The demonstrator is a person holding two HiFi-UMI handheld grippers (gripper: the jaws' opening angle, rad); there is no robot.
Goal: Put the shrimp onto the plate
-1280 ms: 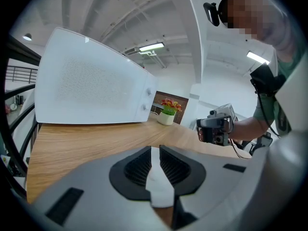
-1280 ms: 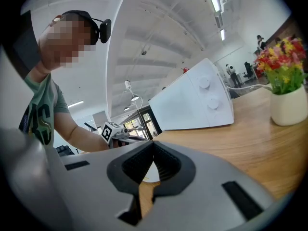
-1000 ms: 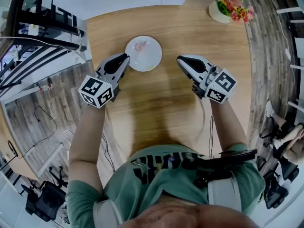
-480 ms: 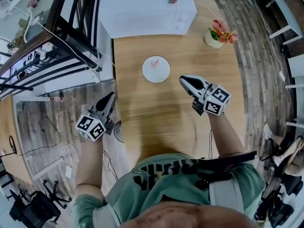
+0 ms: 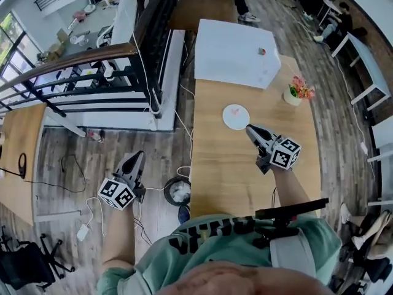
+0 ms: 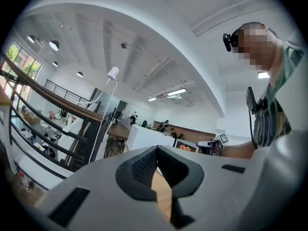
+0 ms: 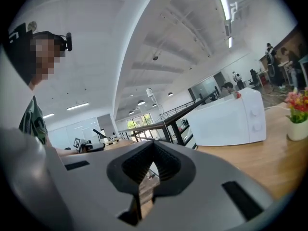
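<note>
1. On the wooden surface (image 5: 245, 177), toward its far end, sits a round white plate (image 5: 236, 117). A small pink speck on it is the shrimp (image 5: 235, 111) (too small in the head view to make out its shape).
2. The right gripper (image 5: 250, 128) hovers over the surface just on the near side of the plate. Its tips point at the plate rim, and I cannot tell whether they touch it.
3. In the right gripper view, the right gripper's (image 7: 153, 144) ribbed pads are pressed together at the tips with nothing between them.
4. The left gripper (image 5: 137, 155) is well apart from the plate. It is held out over the wooden floor (image 5: 110, 146) to the left of the surface, with its tips pointing away from the person.
5. In the left gripper view, the left gripper (image 6: 156, 149) is also pressed together at the tips and pinches nothing. Only a sliver of wood shows through the gap lower down.
6. A white microwave (image 5: 236, 53) stands at the far end of the surface, beyond the plate, with a small red thing (image 5: 261, 51) on top.
7. A pot of pink and red flowers (image 5: 296, 92) stands to the right of the plate, near the microwave's corner.
8. A round bin (image 5: 178, 191) with white contents sits on the floor just beside the surface's left edge, between the two arms.
</note>
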